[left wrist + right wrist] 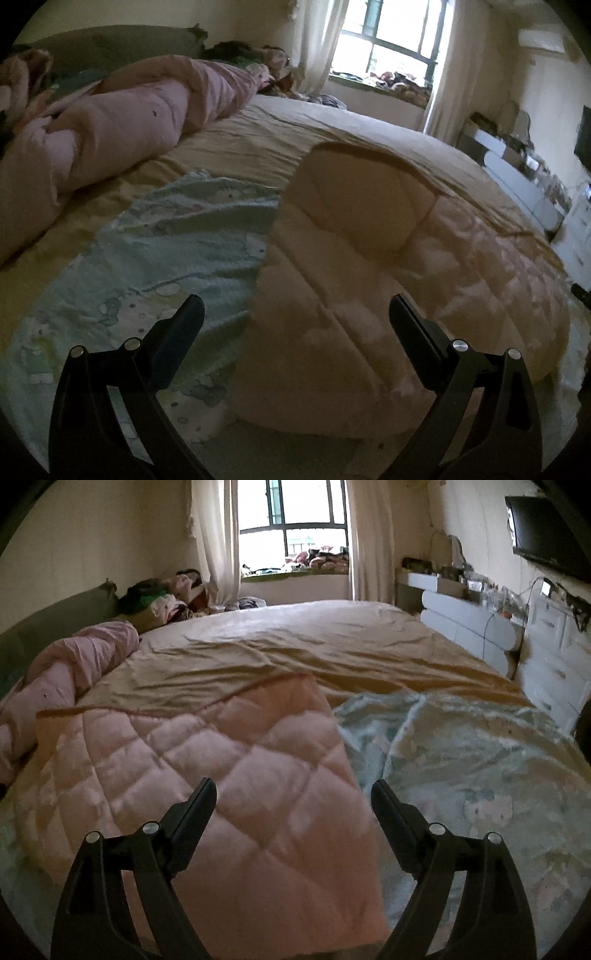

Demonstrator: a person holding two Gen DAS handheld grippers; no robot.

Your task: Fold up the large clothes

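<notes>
Pink quilt — beneath both grippers' spread jaws.

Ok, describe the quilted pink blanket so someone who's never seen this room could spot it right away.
Start at the big bed under the window. On its near end, the quilted pink blanket lies partly over a pale blue cartoon-print sheet. Its diamond stitching sets it apart from the rolled pink duvet alongside.
</notes>
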